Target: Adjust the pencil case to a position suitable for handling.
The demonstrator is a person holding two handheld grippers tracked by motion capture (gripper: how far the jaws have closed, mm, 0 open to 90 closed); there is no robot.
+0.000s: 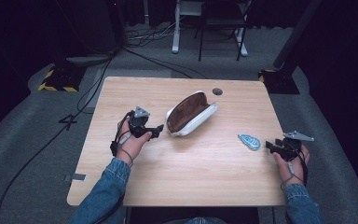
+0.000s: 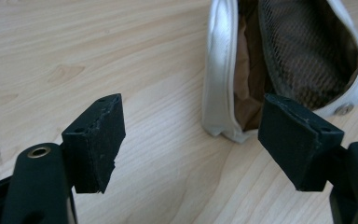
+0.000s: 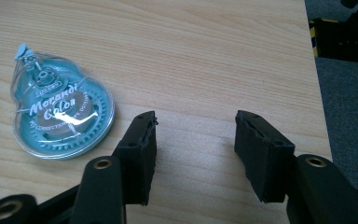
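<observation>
The wooden counter [image 1: 205, 163] carries a white pencil case [image 1: 190, 113] at its middle, lying open with its long axis running from near-left to far-right. The left gripper [image 1: 154, 131], jaws wide and empty, sits just left of the case's near end. The teal correction tape dispenser [image 1: 249, 141] lies just left of the right gripper [image 1: 271, 147], also wide and empty, likely its nearer taker.
</observation>
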